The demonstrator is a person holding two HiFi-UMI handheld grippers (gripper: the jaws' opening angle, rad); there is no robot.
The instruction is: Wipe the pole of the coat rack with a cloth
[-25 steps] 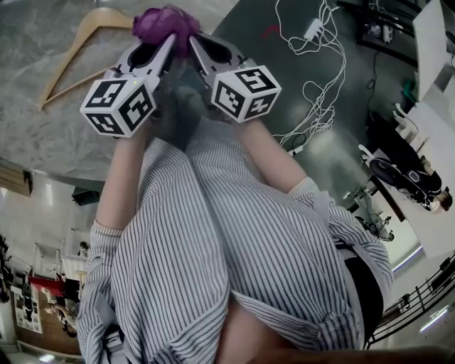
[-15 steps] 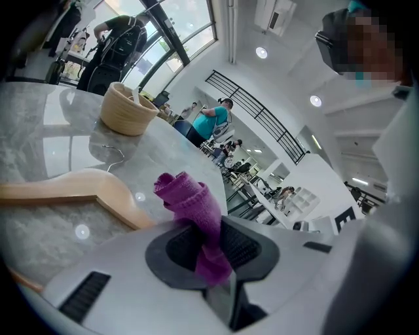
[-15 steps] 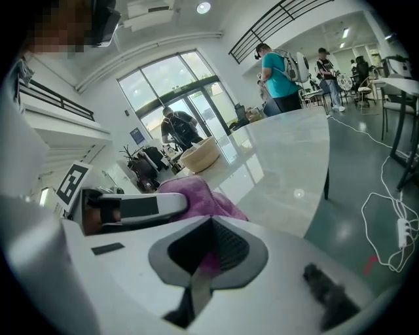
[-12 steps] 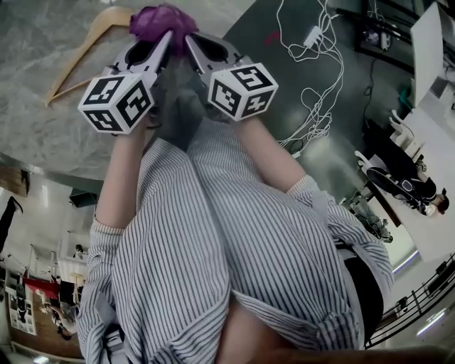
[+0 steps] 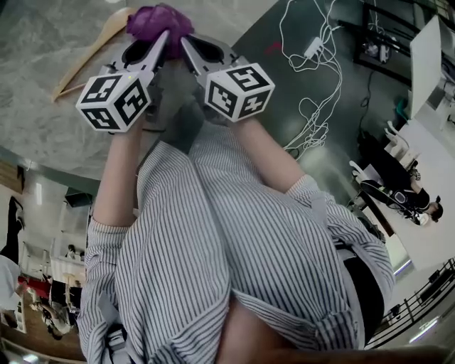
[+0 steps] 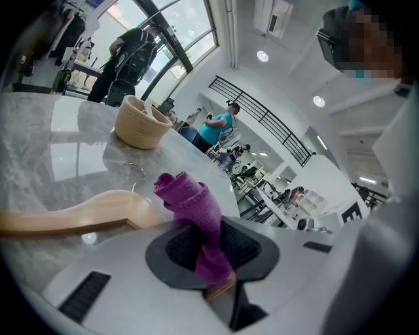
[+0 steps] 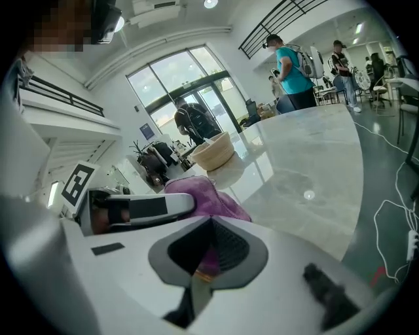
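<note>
Spanning the upper left of the head view, the grey marble surface (image 5: 35,114) is the largest thing in frame; its edge runs diagonally, with dark floor (image 5: 355,106) to the right of it; the person's striped shirt (image 5: 213,249) fills the lower centre, both forearms reaching up and away from the camera.

Wooden hanger (image 6: 78,212): lies flat on the surface, left of the claws; metal hook points toward the woven basket (image 6: 141,123); basket stands upright farther back on the same surface, well apart from the hanger.

Left claw (image 5: 162,44) and right claw (image 5: 188,44): side by side, marker cubes toward the camera, tips converging on one spot over the surface.

Left claw state: jaws closed on the purple cloth (image 5: 158,20); left gripper view shows a strip of the cloth pinched between the pads, the remainder standing up beyond the tips as a loose roll.

Right claw state: jaws also closed on the cloth; right gripper view shows purple fabric caught in the narrow gap between the pads, the bunched part just beyond, the left claw just beside it on the left.

Cloth position: bunched at the meeting tips of both claws, near the hanger's middle; contact with hanger or surface cannot be resolved.

Background: a figure in a teal shirt (image 6: 213,127) stands far behind the surface.
</note>
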